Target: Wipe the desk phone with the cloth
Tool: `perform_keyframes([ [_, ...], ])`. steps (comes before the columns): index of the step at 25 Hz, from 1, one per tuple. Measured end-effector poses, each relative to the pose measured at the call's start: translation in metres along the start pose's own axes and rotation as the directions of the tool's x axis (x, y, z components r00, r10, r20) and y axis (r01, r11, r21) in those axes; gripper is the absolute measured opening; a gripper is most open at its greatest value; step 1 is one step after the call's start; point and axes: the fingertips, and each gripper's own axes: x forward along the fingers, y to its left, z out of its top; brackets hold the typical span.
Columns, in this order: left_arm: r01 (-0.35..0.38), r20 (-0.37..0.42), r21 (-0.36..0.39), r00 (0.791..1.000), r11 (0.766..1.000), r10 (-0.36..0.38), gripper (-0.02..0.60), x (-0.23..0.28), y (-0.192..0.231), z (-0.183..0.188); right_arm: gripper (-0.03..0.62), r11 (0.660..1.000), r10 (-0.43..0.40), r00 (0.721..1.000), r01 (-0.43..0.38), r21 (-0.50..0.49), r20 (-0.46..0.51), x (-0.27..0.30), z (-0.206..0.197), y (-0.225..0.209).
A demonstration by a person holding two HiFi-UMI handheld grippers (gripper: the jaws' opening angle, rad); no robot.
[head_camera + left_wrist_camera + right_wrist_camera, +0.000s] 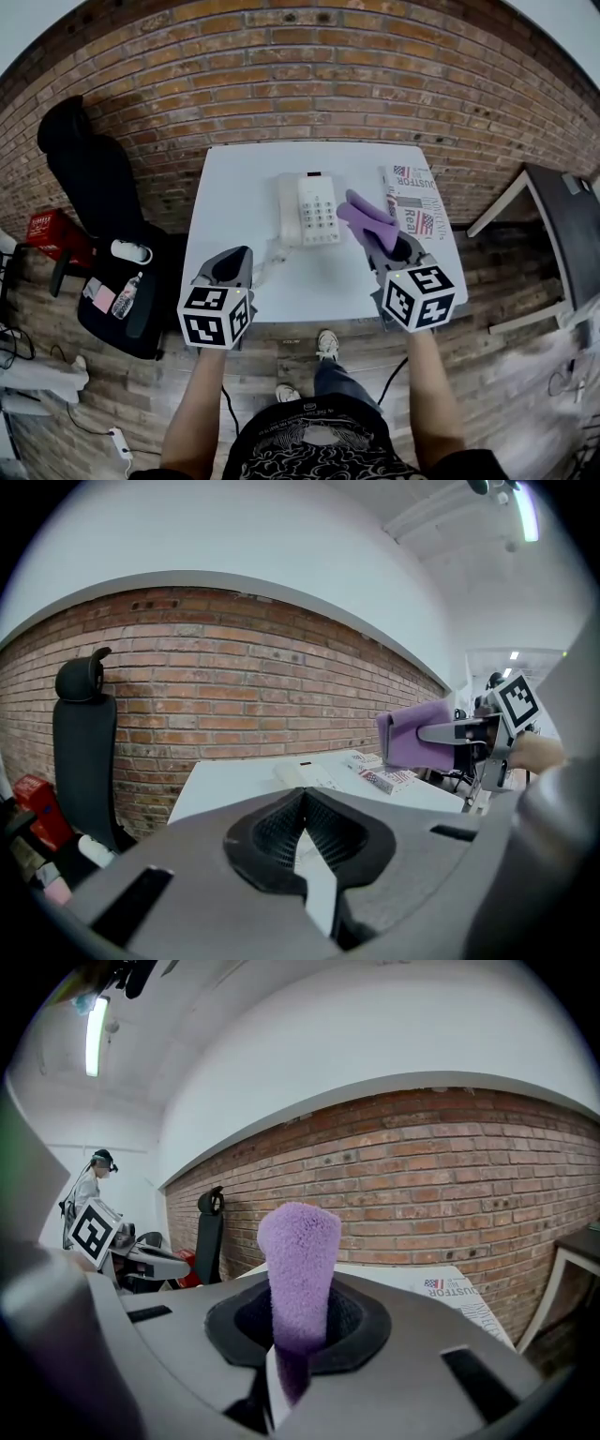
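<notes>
Purple fuzzy cloth [367,218] hangs just beside the white desk phone [309,208] on the white desk [234,197] in the head view. In the left gripper view, my left hand-held gripper [305,817] is squeezed together, with nothing in it. In the right gripper view, my right hand-held gripper [286,1371] pinches the cloth.

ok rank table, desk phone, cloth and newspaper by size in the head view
1. table
2. desk phone
3. newspaper and cloth look alike; the cloth is held up nearer the camera, so unranked
</notes>
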Motion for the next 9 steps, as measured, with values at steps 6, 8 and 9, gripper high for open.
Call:
perform_keyframes([
  [6, 0.001, -0.006, -0.003, 1.0, 1.0, -0.001, 0.006, 0.0006, -0.0019, -0.0029, 0.046, 1.0, 0.0, 1.0, 0.0, 0.002, 0.001, -0.0013, -0.0016, -0.0003],
  [8, 0.001, -0.006, -0.004, 1.0, 1.0, -0.001, 0.006, 0.0015, -0.0021, -0.0026, 0.046, 1.0, 0.001, 1.0, -0.001, 0.002, 0.002, -0.0013, -0.0013, -0.001],
  [9, 0.001, -0.006, -0.004, 1.0, 1.0, -0.001, 0.006, 0.002, -0.0022, -0.0023, 0.046, 1.0, 0.001, 1.0, -0.001, 0.003, 0.002, -0.0013, -0.0011, -0.0014],
])
